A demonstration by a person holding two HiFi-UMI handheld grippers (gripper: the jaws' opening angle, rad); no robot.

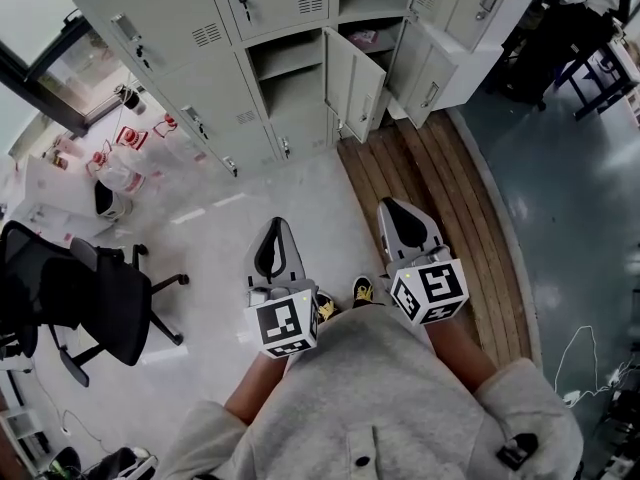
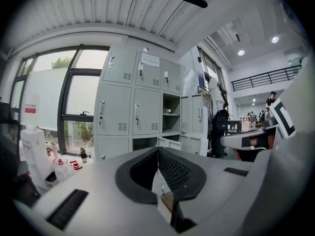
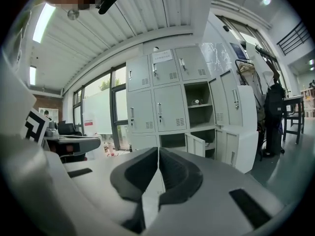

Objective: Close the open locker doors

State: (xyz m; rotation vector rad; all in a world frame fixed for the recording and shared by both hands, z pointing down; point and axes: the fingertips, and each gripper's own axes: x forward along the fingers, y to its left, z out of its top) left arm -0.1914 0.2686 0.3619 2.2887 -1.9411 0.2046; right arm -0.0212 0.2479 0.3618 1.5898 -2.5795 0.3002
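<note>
A bank of grey lockers (image 1: 230, 58) stands ahead of me, a good step away. A lower door (image 1: 355, 83) hangs open toward me, and beside it a second lower door (image 1: 420, 68) stands wide open. An upper door (image 1: 480, 8) is swung out too, and the shelves behind them show. My left gripper (image 1: 277, 225) and right gripper (image 1: 392, 208) are held low in front of my body, both shut and holding nothing. In the left gripper view the shut gripper (image 2: 158, 151) points at the lockers (image 2: 133, 107). The right gripper (image 3: 158, 150) faces the open door (image 3: 197, 144).
A black office chair (image 1: 70, 288) stands at my left. Bottles and white containers (image 1: 120, 158) sit by the window. A strip of wooden floor (image 1: 440, 198) runs to the right-hand lockers. A dark desk with a chair (image 1: 590, 48) is at the far right.
</note>
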